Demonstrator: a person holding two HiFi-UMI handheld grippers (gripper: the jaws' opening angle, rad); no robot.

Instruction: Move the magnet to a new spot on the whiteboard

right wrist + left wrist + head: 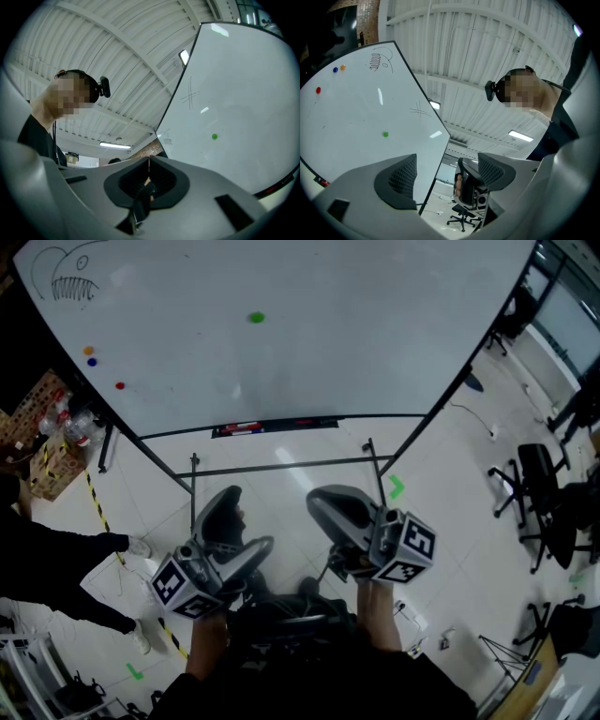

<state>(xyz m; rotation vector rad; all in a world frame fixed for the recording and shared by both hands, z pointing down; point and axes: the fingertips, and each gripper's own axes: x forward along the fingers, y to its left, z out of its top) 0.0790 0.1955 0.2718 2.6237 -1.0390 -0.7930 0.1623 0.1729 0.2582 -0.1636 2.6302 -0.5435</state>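
Left tool [232, 532] released, right tool [330, 505] clenched empty: approaching unopened, it could knock the magnet [256, 317] off the whiteboard [375, 324].

Glossy white floor [441, 531] is reflecting overhead light. Black office chairs [541, 476] are standing at the right. Ribbed ceiling [487, 61] is carrying lit strip lights [520, 136]. Cardboard box [49, 463] is sitting left.
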